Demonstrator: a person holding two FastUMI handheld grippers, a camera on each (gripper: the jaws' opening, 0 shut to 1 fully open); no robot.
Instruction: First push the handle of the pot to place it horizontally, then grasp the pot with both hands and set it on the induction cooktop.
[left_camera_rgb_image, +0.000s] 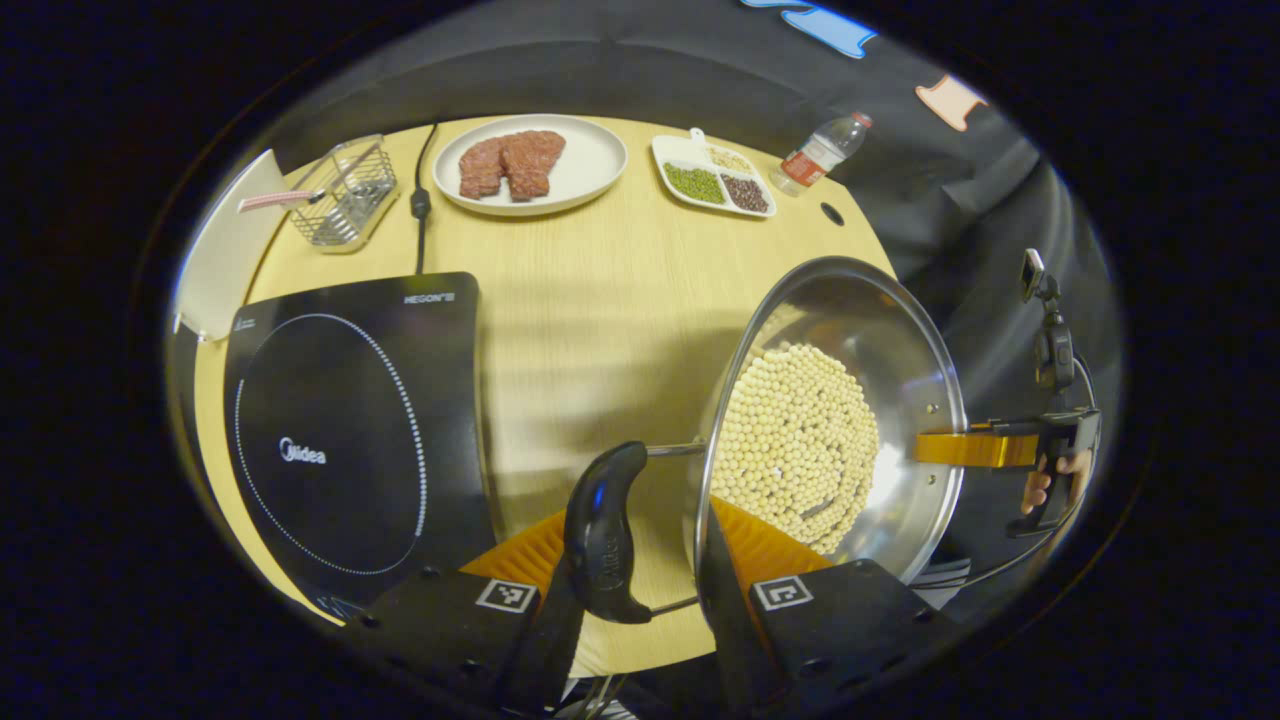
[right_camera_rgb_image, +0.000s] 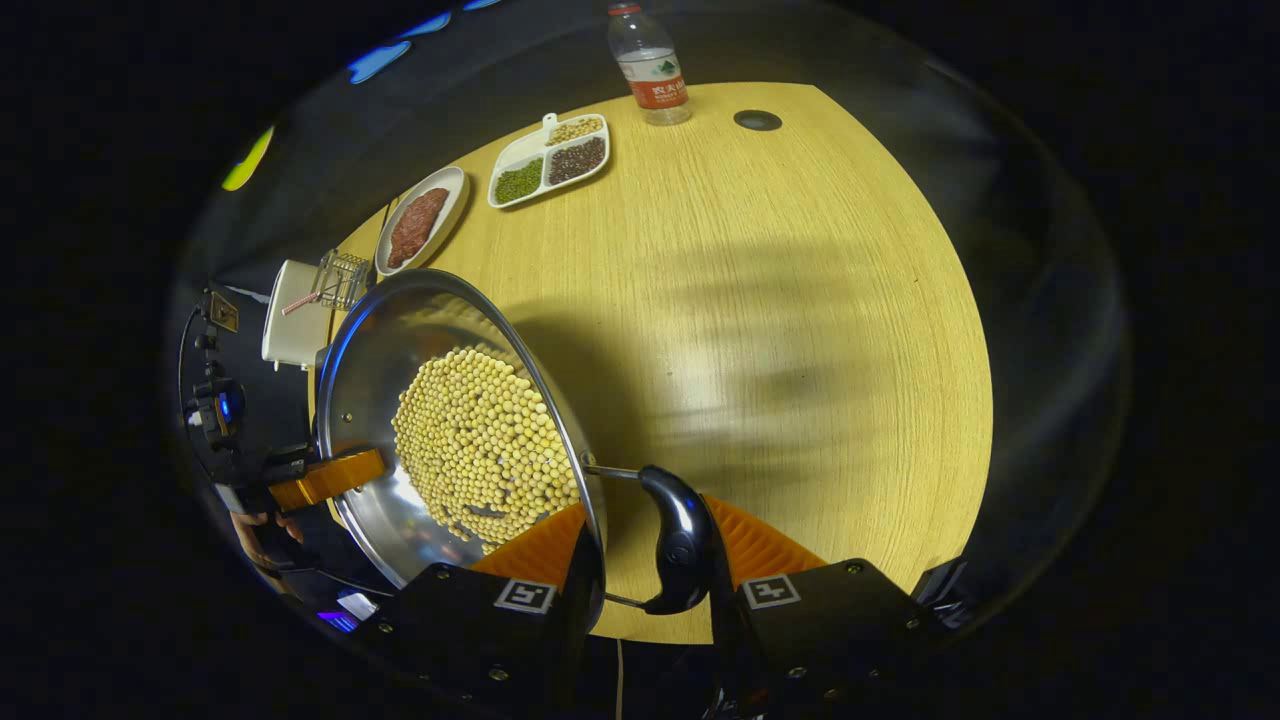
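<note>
The pot is a steel pan with pale beans across its bottom, and it sits on the right part of the worktop, well right of the cooktop. It has a dark side handle on each side. In the left gripper view the left handle stands between the fingers of the left tool, which clamp on it, one finger against the pot's rim. In the right gripper view the right handle sits the same way inside the right tool, whose fingers close around it. Each view also catches the other tool at the pot's opposite side, with a hand on its grip. The black cooktop lies flat at the near left of the worktop, its cord running away toward the far edge. Beyond it stand a wire basket, a plate with red meat, a divided dish of grains, and a bottle at the far right.
</note>
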